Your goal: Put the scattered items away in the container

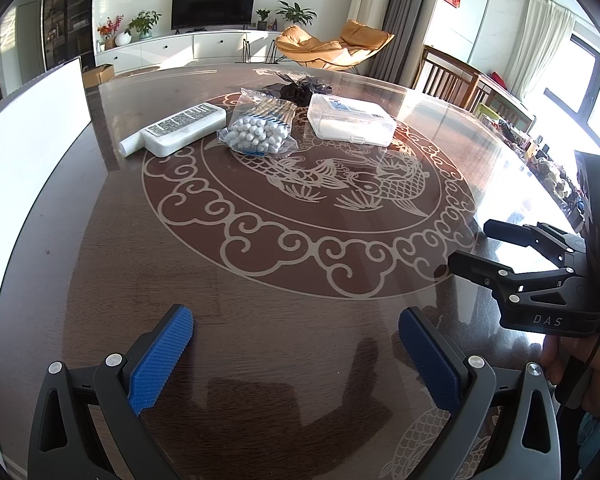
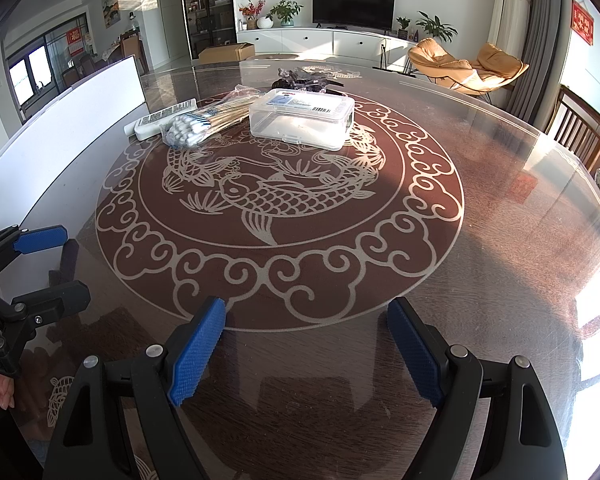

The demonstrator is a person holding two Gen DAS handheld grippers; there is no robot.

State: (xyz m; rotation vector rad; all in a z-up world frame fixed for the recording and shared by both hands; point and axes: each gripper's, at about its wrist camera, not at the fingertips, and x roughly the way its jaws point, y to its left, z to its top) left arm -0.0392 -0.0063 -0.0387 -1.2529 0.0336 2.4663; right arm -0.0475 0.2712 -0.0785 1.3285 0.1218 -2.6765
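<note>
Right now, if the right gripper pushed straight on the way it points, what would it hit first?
Probably the bare table: the open right gripper tilts down at it, well short of the clear plastic box.

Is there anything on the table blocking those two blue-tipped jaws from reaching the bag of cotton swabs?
Nothing visible does. Between the left gripper, the right gripper and the bag of cotton swabs lies only bare patterned table. The white tube lies to the bag's left and the clear plastic box to its right, not in front.
</note>
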